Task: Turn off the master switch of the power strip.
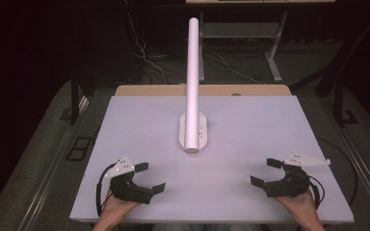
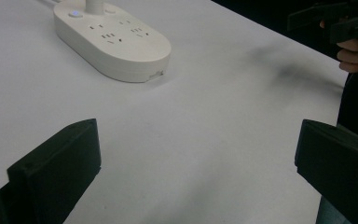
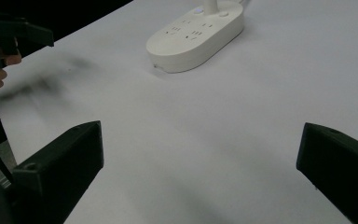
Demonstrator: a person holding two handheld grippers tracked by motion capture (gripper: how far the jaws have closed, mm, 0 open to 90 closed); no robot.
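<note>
High view: I count one white power strip at twelve o'clock on the surface; my left tool and right tool both gape wide, holding nothing.

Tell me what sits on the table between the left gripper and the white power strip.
Nothing: bare white table runs from the open left gripper to the power strip, as the left gripper view and the high view show.

A white oval power strip lies flat at the centre of the frame on the bench, sockets facing up, with a tall white round post standing upright on it.
</note>
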